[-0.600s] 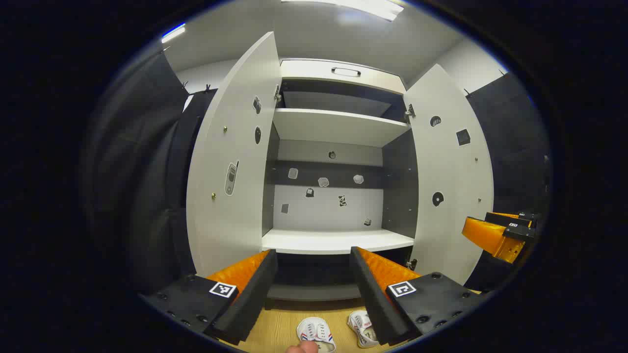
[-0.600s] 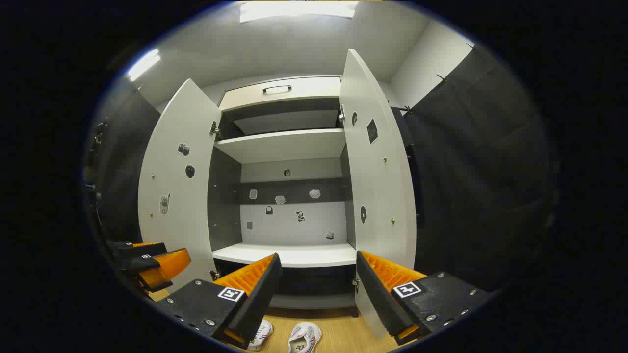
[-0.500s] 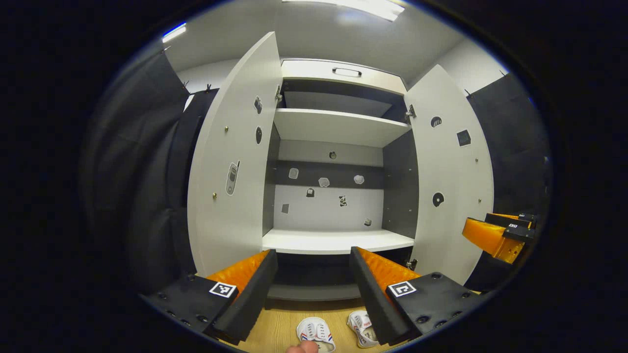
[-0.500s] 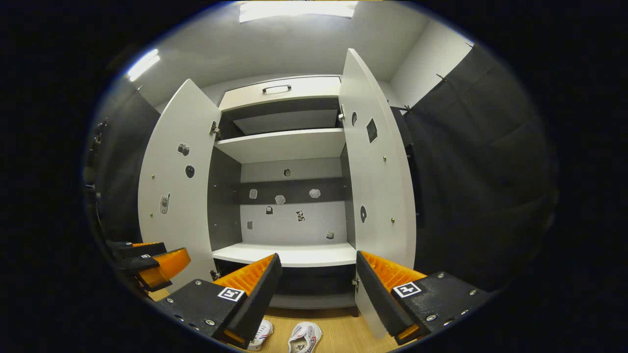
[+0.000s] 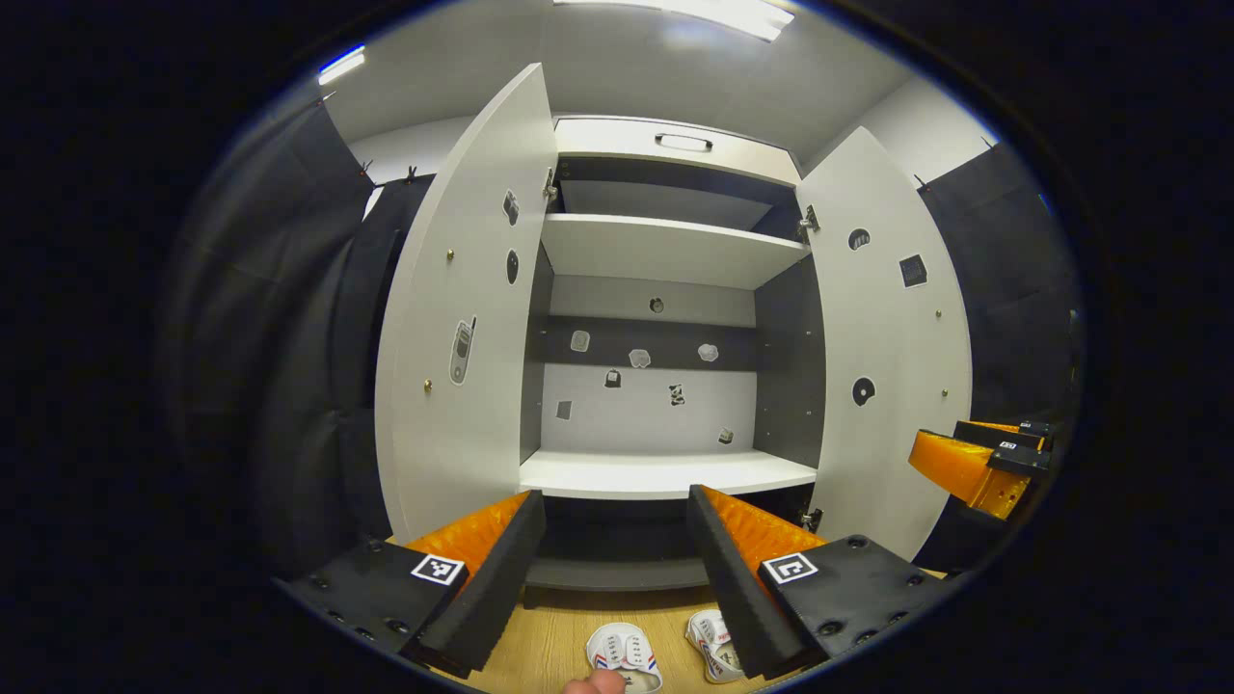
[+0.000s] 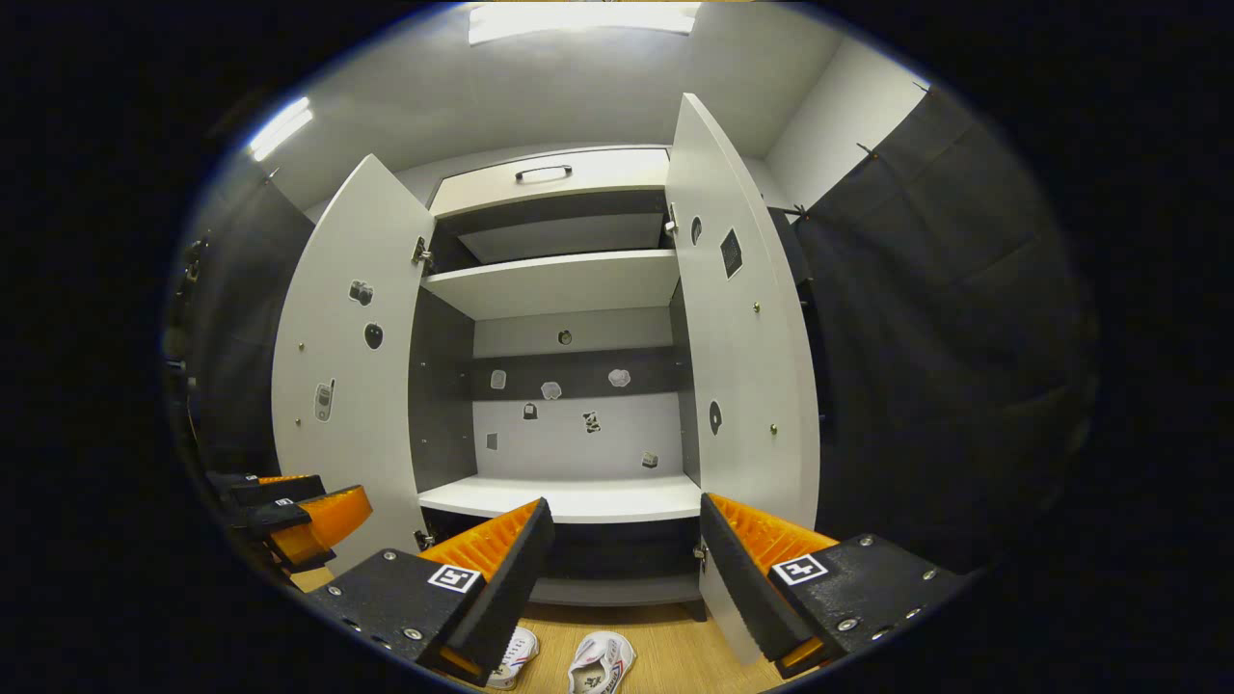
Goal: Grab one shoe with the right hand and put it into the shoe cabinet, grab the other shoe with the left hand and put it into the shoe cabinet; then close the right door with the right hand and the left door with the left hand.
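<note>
Almost nothing has moved since the earlier frames: the left gripper view has drifted a touch, so the cabinet sits slightly further right in it, and the right gripper view has barely shifted.

The shoe cabinet [image 5: 665,289] stands straight ahead with both doors swung wide. Its left door [image 5: 463,318] and right door [image 5: 887,337] flank the bare white shelves, and small stickers dot the back panel and the doors' inner faces. In the right gripper view the same cabinet [image 6: 569,289] stands open, with the left door [image 6: 337,366] and right door [image 6: 742,318] angled outward.

The left claw [image 5: 612,569] has its fingers spread apart with nothing between them. The right claw [image 6: 627,569] is likewise spread and holds nothing; it also shows at the right edge of the left gripper view [image 5: 974,463].

Two white shoes lie side by side on the wooden floor [image 5: 549,641] in front of the cabinet, below the claws: one shoe [image 5: 625,651] and the other shoe [image 5: 713,646] just beside it. A fingertip [image 5: 593,684] shows at the bottom edge.
</note>
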`<state>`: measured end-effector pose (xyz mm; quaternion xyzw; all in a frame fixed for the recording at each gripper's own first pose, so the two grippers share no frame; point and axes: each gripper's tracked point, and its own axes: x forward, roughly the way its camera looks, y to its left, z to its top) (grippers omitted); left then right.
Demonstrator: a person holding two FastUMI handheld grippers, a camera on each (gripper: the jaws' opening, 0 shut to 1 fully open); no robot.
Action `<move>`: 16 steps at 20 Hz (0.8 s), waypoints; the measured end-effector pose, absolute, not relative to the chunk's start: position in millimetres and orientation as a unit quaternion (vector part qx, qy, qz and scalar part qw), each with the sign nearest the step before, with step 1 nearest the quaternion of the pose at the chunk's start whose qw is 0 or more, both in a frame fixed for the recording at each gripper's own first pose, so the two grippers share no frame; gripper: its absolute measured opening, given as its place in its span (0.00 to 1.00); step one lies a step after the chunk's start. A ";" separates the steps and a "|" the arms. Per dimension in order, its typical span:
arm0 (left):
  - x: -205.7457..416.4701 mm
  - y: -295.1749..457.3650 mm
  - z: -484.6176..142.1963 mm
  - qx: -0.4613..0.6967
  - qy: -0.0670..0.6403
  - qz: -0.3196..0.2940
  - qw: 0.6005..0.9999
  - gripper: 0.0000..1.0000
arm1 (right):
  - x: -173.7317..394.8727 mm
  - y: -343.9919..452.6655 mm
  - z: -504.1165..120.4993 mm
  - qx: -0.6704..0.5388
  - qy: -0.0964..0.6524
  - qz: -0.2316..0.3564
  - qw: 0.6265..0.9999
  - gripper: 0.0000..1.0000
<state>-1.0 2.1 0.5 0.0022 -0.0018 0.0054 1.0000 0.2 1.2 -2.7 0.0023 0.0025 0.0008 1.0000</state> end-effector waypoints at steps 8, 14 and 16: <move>-1.4 2.5 2.0 0.007 -0.008 0.005 1.000 0.96 | 1.3 3.2 -2.5 0.002 0.002 0.004 1.000 0.94; -2.1 2.4 1.5 0.003 -0.007 0.006 1.000 0.96 | 18.5 7.5 -32.6 -0.028 0.023 0.009 0.999 0.94; -2.2 2.5 1.3 0.000 -0.006 0.005 1.000 0.96 | 27.3 10.8 -56.8 -0.045 0.042 0.014 0.998 0.94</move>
